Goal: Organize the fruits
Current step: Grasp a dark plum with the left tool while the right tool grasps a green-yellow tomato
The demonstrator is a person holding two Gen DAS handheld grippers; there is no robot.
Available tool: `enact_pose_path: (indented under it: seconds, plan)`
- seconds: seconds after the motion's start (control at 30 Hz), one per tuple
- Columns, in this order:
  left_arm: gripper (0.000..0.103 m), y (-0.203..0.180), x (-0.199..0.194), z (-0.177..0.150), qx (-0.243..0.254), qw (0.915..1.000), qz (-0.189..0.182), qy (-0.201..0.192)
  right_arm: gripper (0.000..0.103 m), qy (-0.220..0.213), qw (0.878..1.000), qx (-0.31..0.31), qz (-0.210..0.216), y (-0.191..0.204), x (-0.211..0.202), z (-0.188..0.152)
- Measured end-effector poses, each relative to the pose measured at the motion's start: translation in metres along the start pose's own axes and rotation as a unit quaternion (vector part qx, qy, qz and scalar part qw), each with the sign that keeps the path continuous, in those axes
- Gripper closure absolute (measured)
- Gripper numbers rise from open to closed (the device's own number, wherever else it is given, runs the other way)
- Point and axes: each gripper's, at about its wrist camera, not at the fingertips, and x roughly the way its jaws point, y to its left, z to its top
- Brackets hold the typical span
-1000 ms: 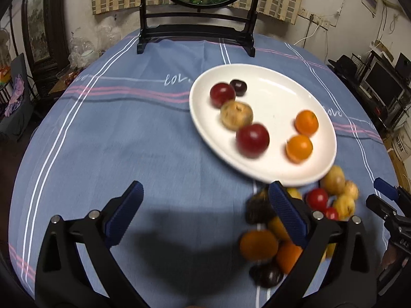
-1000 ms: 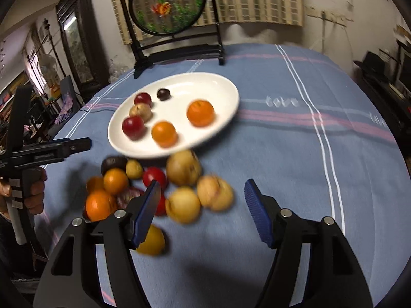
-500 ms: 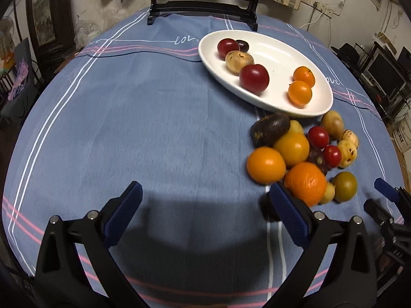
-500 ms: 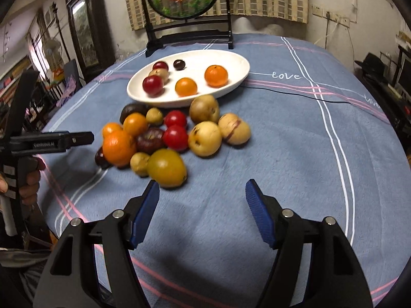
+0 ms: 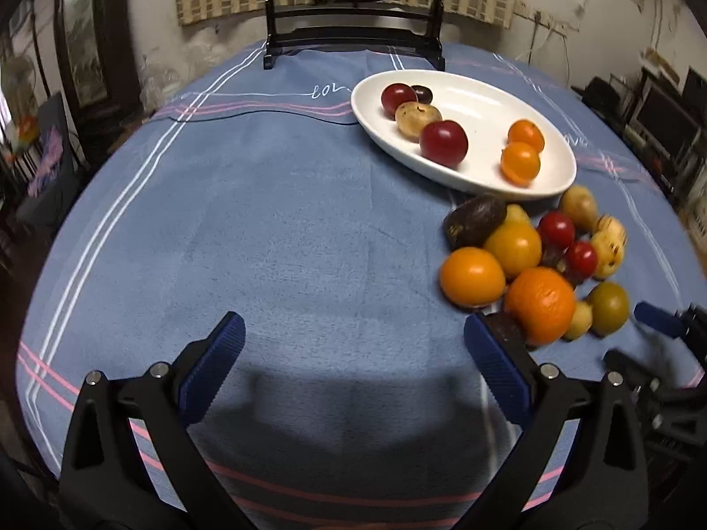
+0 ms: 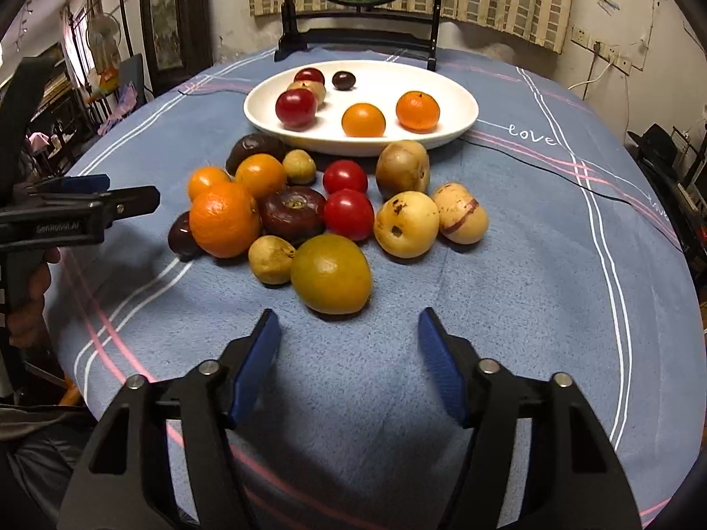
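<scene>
Left wrist view. Left gripper (image 5: 353,360): jaws wide apart, nothing between them, blue pads over bare blue striped cloth (image 5: 274,229). White plate (image 5: 561,176): far ahead, right of the right finger's line; holds two red fruits (image 5: 443,143), one tan fruit (image 5: 417,118), one small dark fruit (image 5: 423,93) and two small oranges (image 5: 520,162). Loose pile on the cloth between plate and right finger: dark fruit (image 5: 475,220) nearest the plate, two orange-yellow fruits (image 5: 472,274), a large orange (image 5: 540,304) just beyond the right fingertip and touching a dark fruit partly hidden behind that finger, two red tomatoes (image 5: 556,229), pale yellow fruits (image 5: 610,247), a green-yellow fruit (image 5: 609,307). Right gripper (image 5: 654,340): blurred, at the far right edge, beside the pile. Dark wooden stand (image 5: 353,39): at the far edge of the table.

Right wrist view. Right gripper (image 6: 349,360): jaws have just been closing, now about half open, nothing between them, pads clear of all fruit. Green-yellow fruit (image 6: 330,273): directly ahead of the gap, nearest the fingertips, leaning toward the left finger. Behind it: small tan fruit (image 6: 270,259), dark maroon fruit (image 6: 291,214), two red tomatoes (image 6: 348,213), large orange (image 6: 224,219), two spotted yellow fruits (image 6: 406,223) ahead of the right finger. Plate (image 6: 459,128): beyond the pile, same six fruits in it. Left gripper (image 6: 88,203): enters from the left edge, its tip just beside the large orange, not touching; a hand (image 6: 31,291) grips its handle below.
</scene>
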Motion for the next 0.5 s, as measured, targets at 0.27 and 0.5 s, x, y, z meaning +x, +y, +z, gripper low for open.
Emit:
enact_pose_path:
  seconds: [0.27,0.5]
  plan:
    - [0.002,0.002,0.006,-0.005,0.002,0.9986,-0.043,0.031,0.046,0.012,1.000,-0.014,-0.011,-0.001,0.010,0.004]
    - [0.002,-0.012,0.001,-0.014,0.046,0.9973,-0.049,0.029,0.058,0.014,1.000,-0.024,-0.003,0.006,0.022,0.020]
